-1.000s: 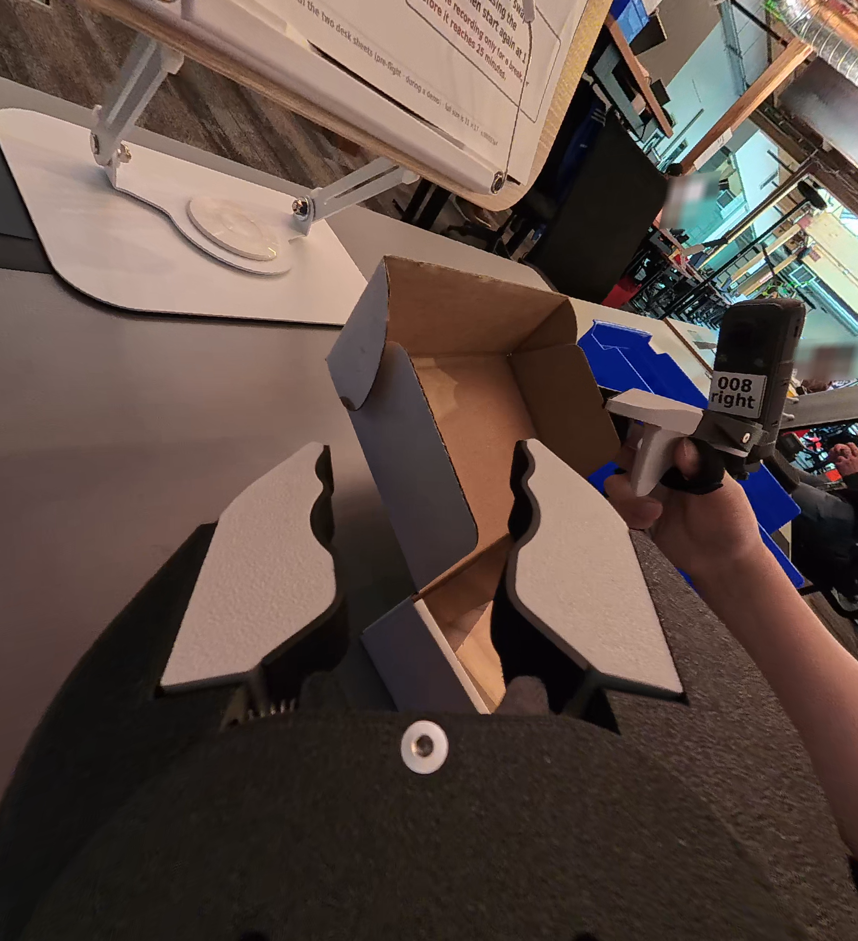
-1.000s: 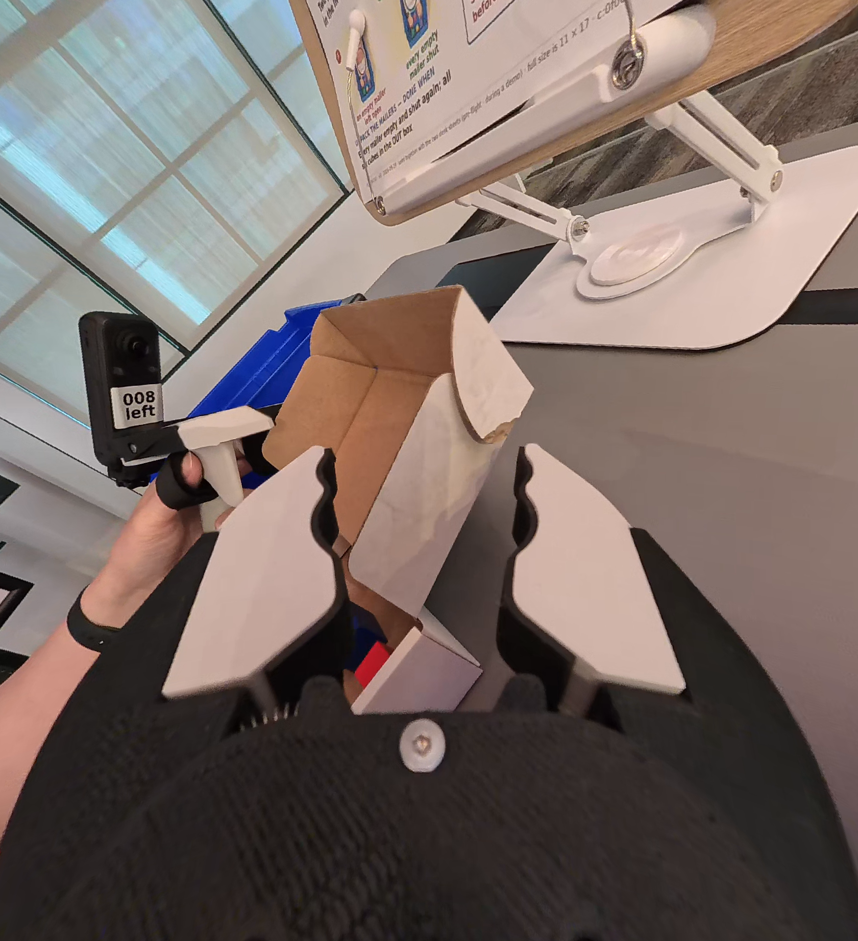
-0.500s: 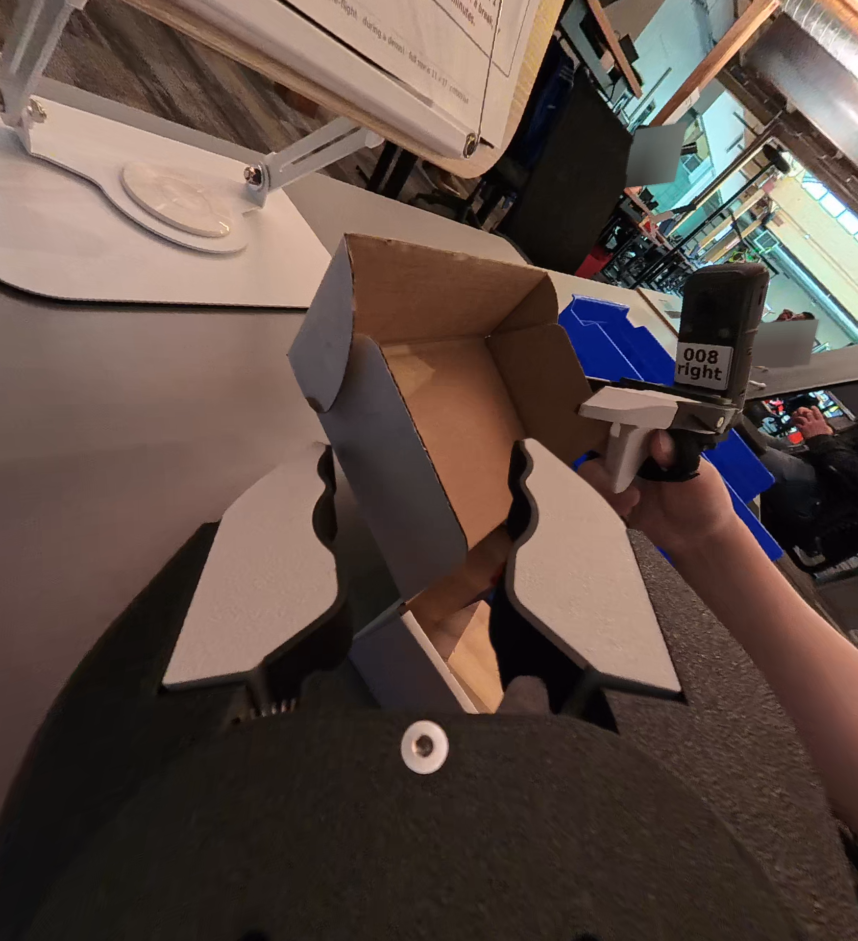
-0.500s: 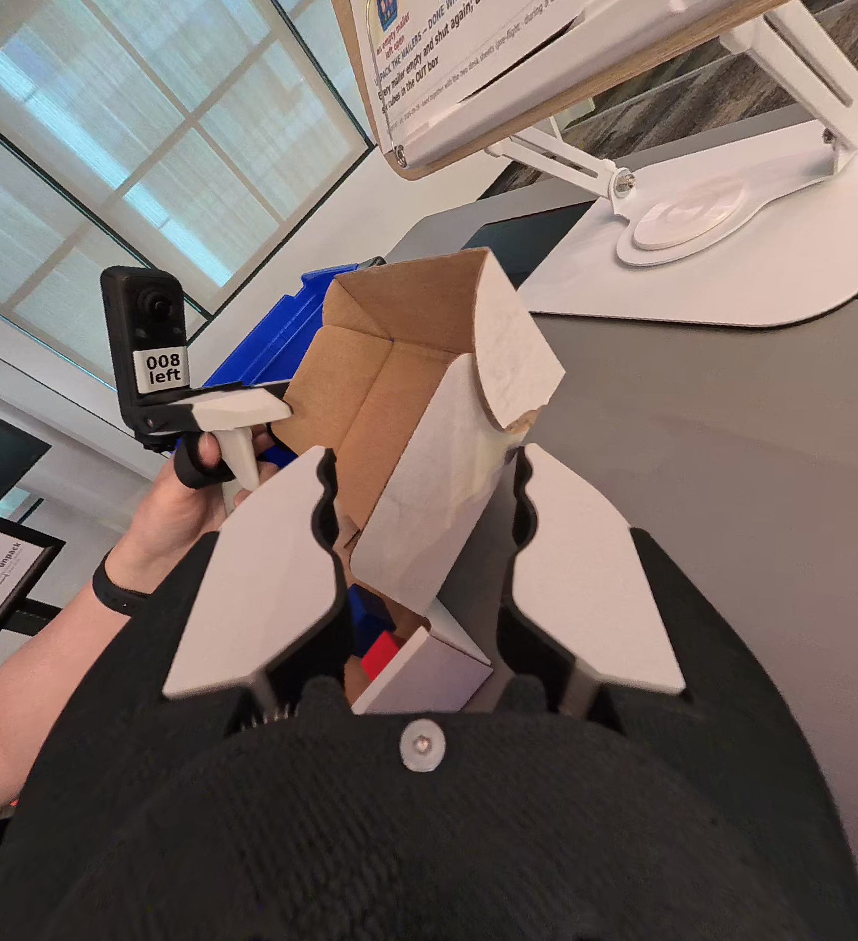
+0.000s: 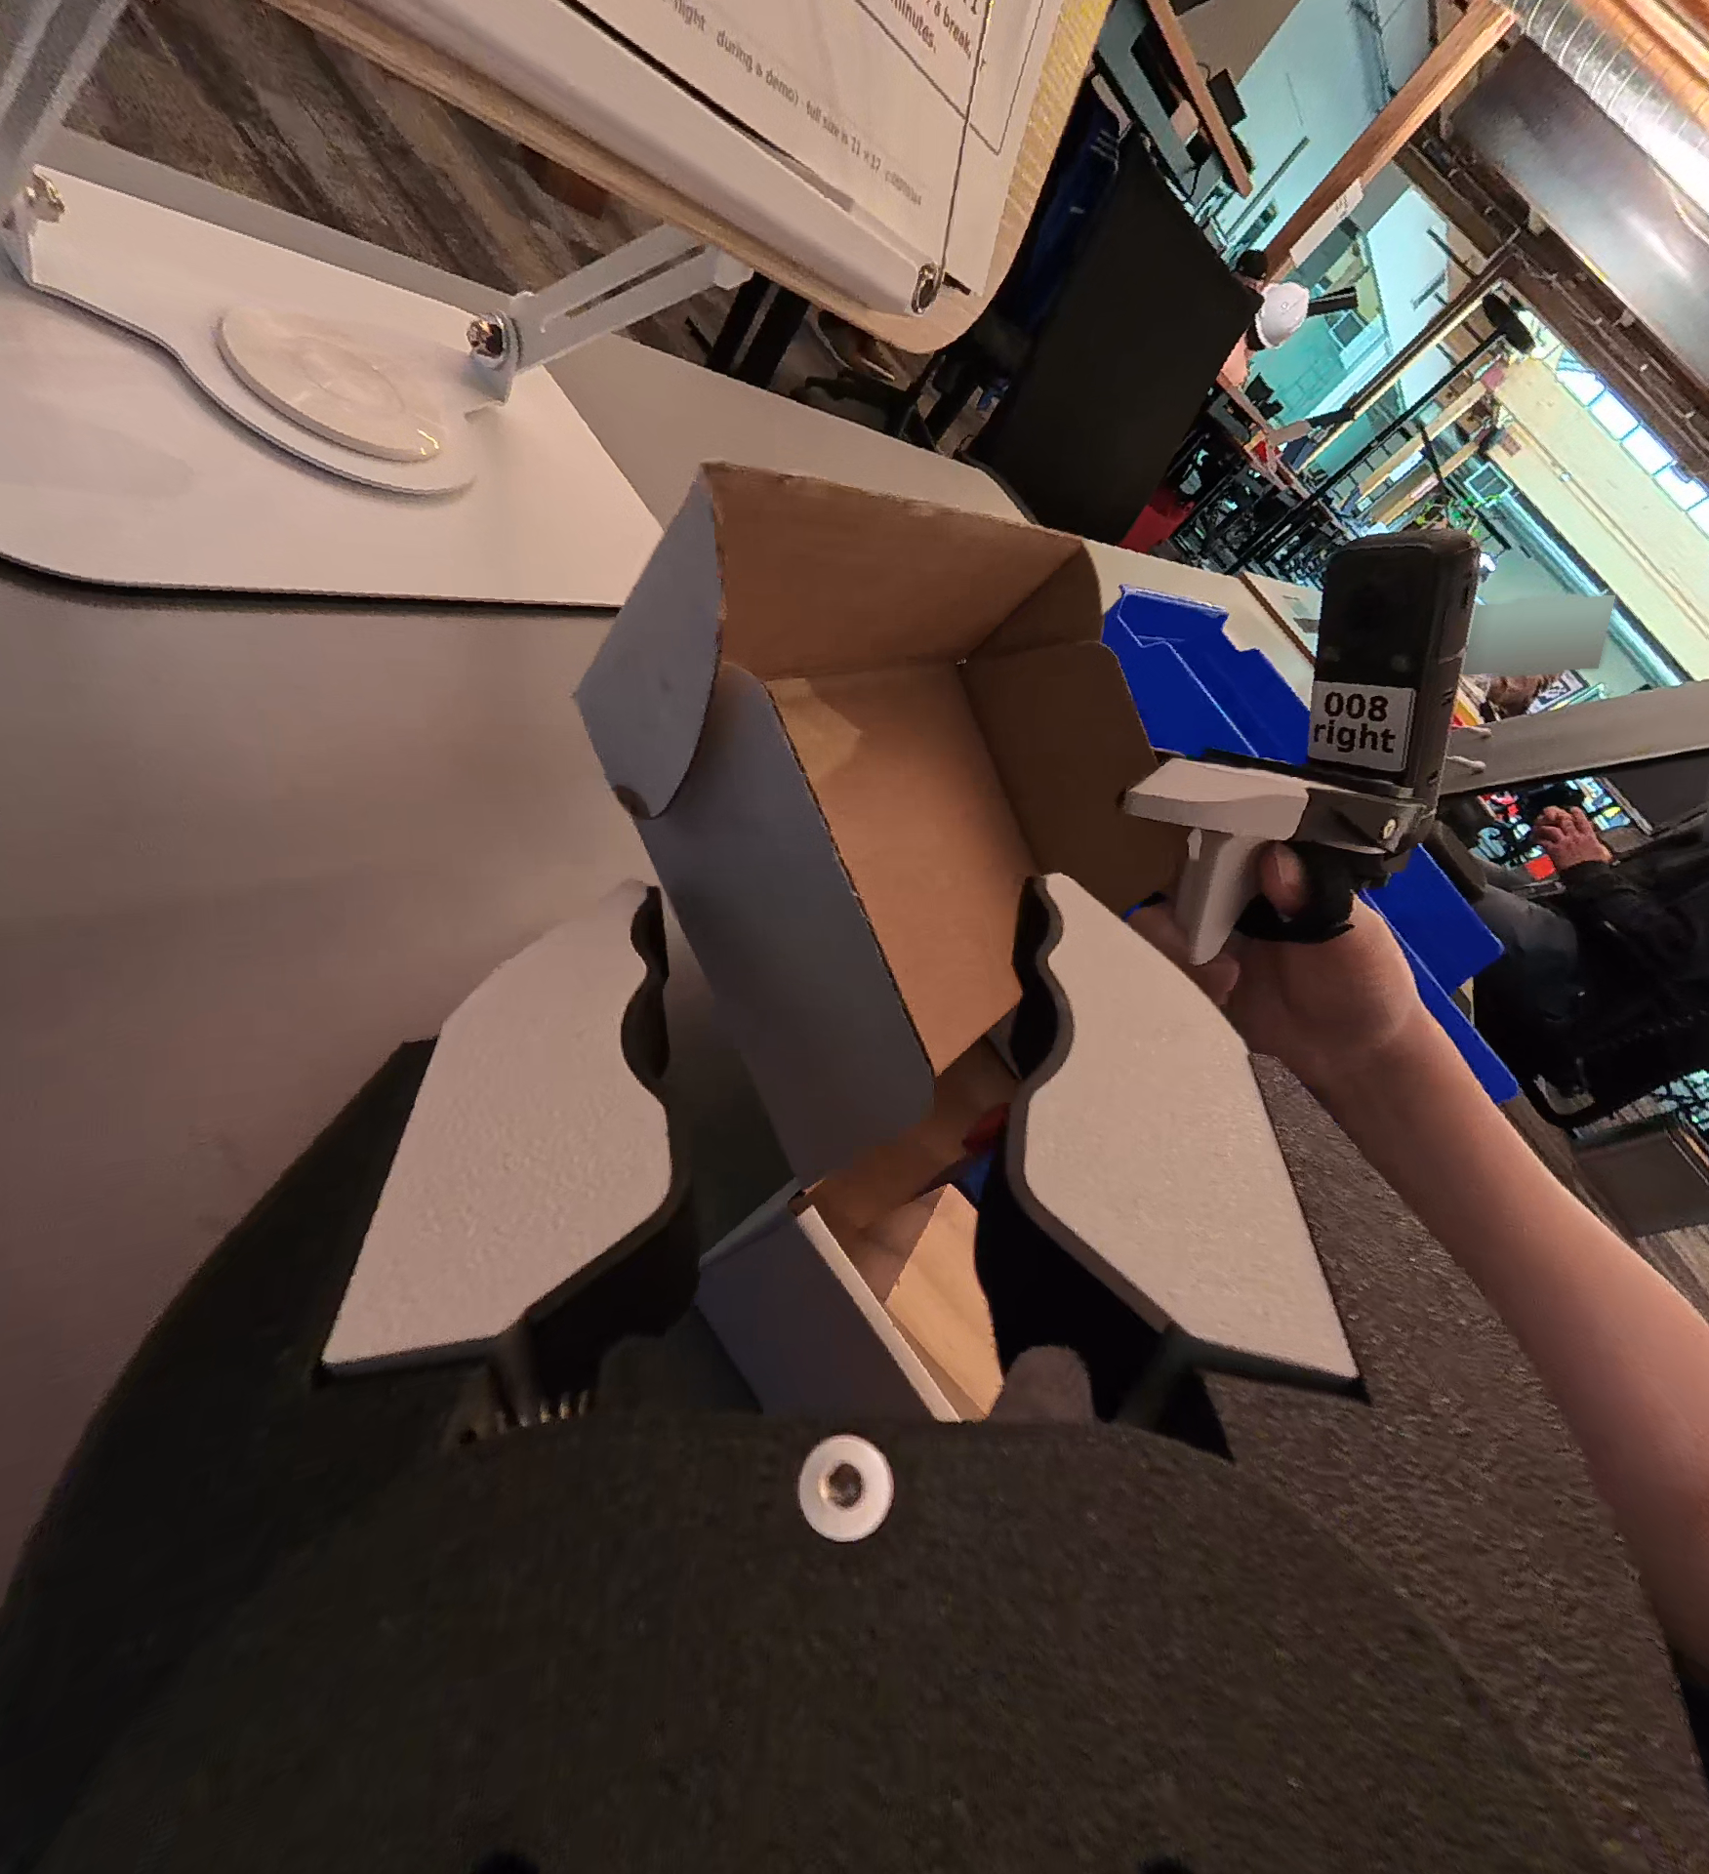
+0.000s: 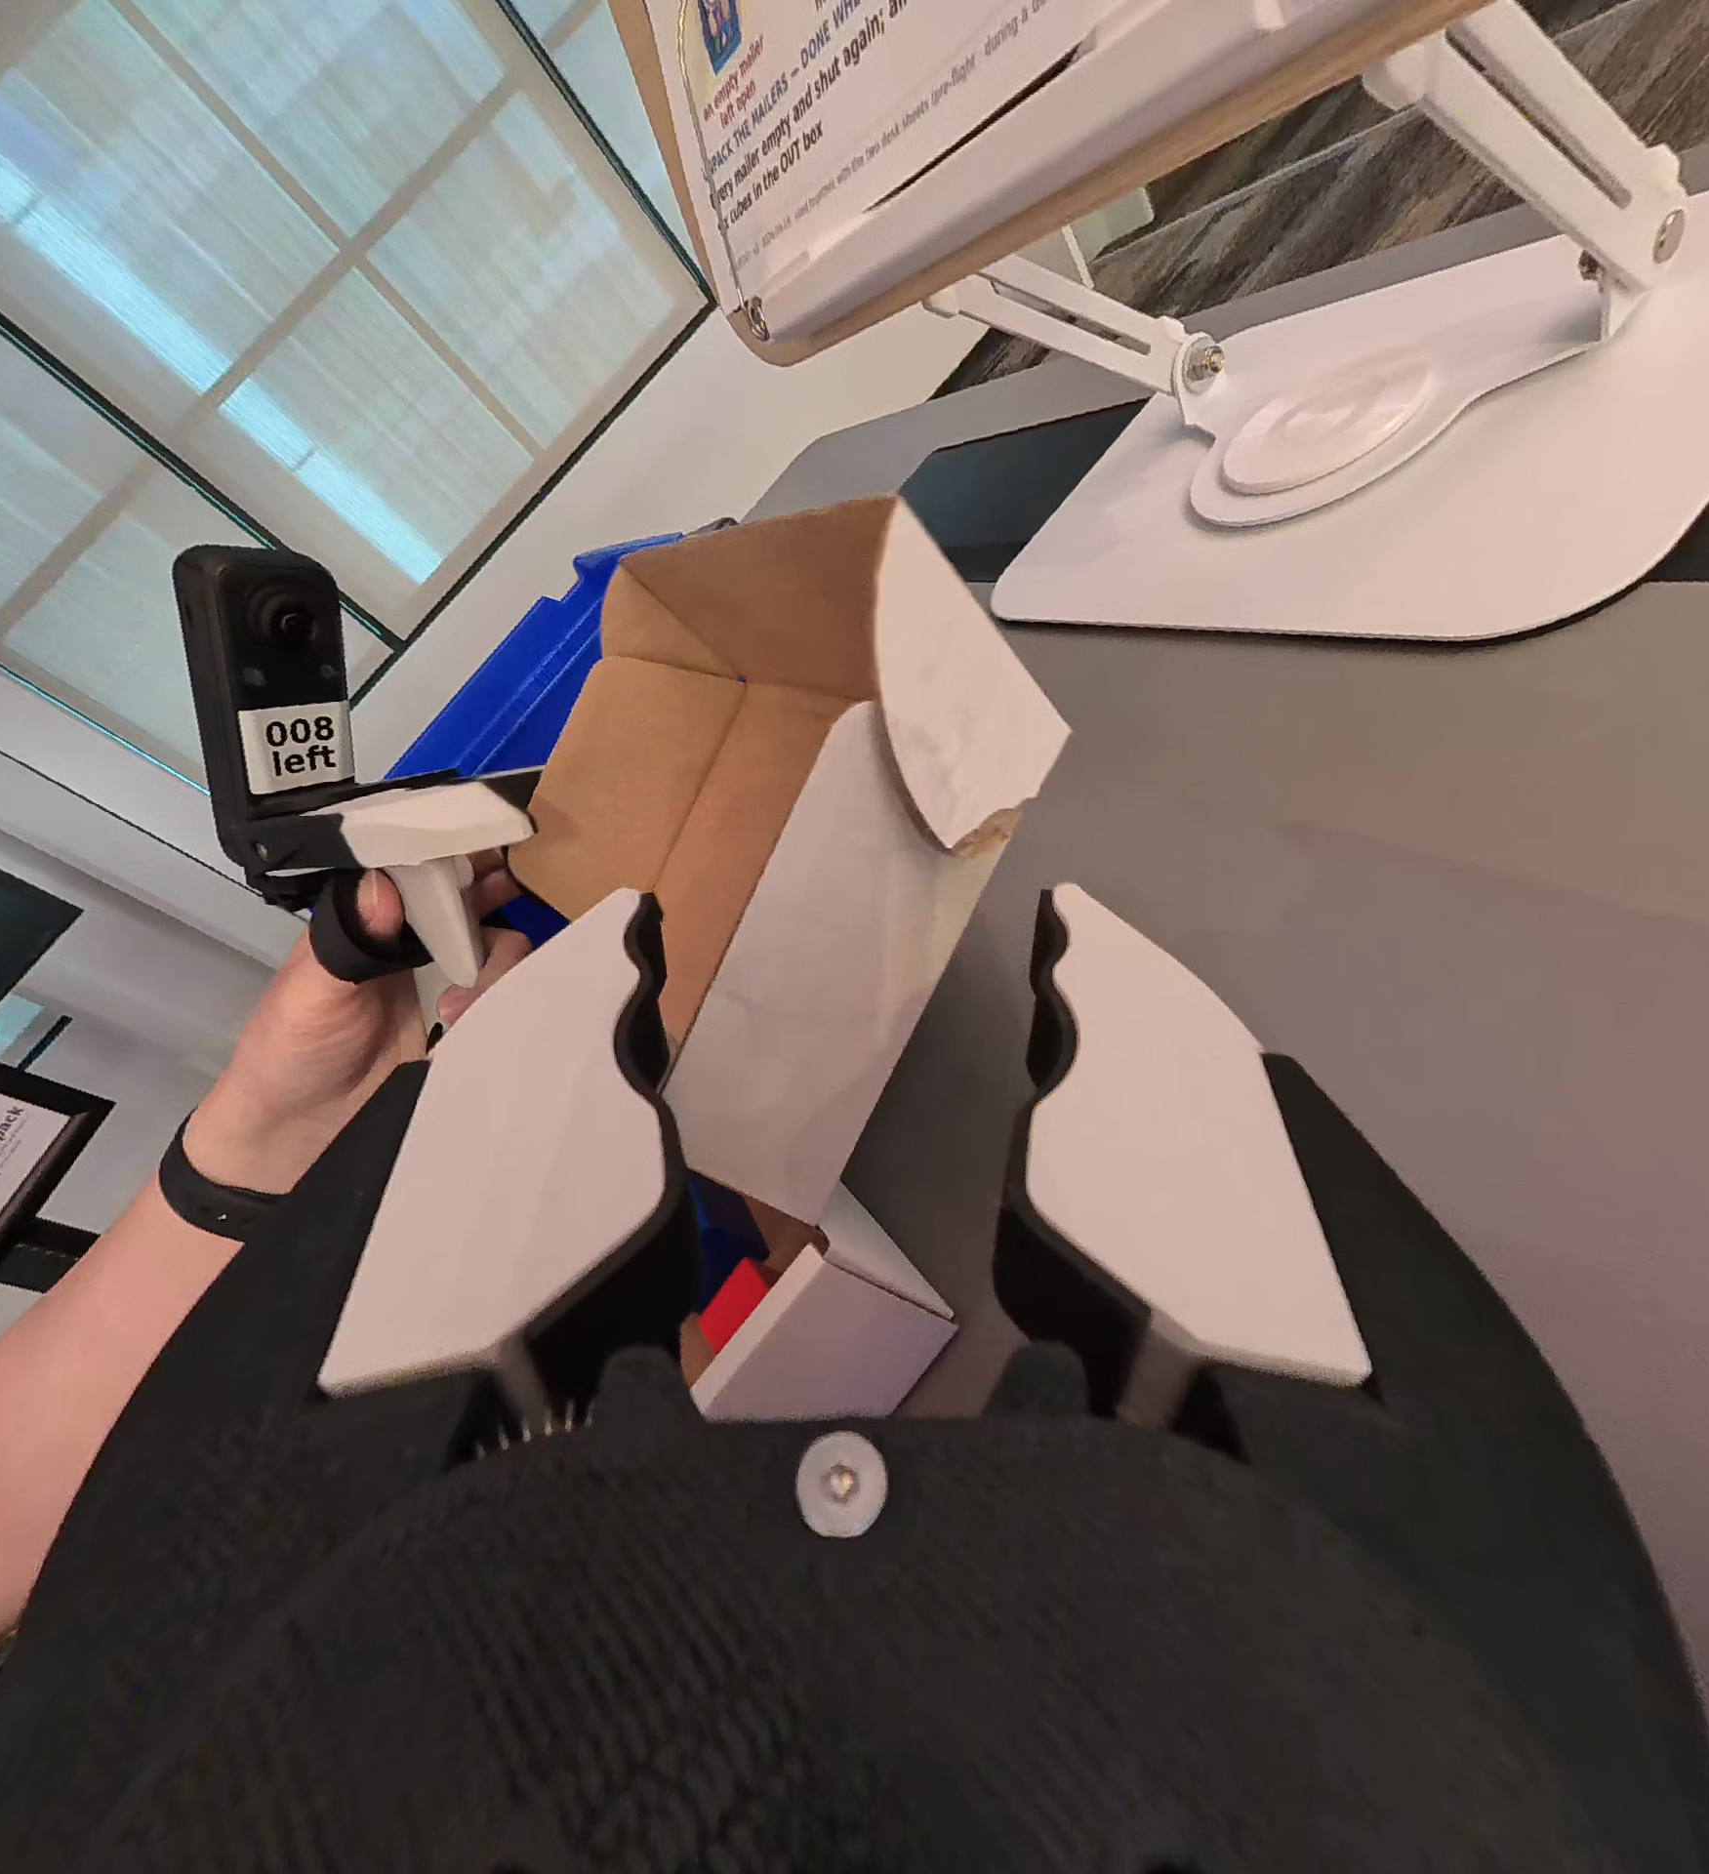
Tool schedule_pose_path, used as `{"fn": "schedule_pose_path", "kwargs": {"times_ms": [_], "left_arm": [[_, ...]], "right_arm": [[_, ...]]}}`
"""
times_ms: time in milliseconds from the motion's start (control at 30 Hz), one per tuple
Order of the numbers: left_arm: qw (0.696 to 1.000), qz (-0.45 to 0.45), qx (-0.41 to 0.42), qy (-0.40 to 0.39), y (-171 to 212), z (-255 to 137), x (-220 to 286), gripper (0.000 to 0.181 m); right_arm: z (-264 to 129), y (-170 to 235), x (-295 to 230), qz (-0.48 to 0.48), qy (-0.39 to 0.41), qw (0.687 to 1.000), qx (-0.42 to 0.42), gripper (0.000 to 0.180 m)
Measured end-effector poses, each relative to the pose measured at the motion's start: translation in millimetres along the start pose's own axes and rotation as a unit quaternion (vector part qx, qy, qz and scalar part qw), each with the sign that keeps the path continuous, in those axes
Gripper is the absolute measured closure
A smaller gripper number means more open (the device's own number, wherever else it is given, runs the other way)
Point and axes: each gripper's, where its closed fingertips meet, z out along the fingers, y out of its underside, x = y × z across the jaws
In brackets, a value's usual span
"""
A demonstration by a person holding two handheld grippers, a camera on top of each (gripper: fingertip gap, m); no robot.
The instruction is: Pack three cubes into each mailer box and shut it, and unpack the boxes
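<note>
Looks like a big open workshop or lab space: exposed wooden beams and a silver ceiling duct overhead, rows of workbenches way back, a grey worktable, tall gridded windows.

White-fingered right gripper, jaws apart, straddles the raised lid of a white cardboard mailer box at frame centre. A red cube and blue cube lie inside. Left gripper meets the lid's left flap.
</note>
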Motion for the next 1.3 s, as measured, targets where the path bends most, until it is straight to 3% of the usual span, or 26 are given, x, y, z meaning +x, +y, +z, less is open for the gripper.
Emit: {"fn": "schedule_pose_path", "kwargs": {"times_ms": [267,433,1300], "left_arm": [[0.999,0.005,-0.020,-0.032,7.9,4.4,-6.9,0.115],[1.000,-0.019,-0.025,-0.001,9.9,8.1,-1.5,0.113],[1.000,0.012,-0.004,0.006,1.2,4.7,8.2,0.116]], "right_arm": [[4.8,5.9,-2.3,0.002,-0.008,1.000,-0.016,0.107],[4.5,4.7,-5.9,0.003,-0.018,1.000,-0.014,0.109],[-4.9,-9.0,-20.8,-0.007,-0.047,0.998,0.030,0.113]]}}
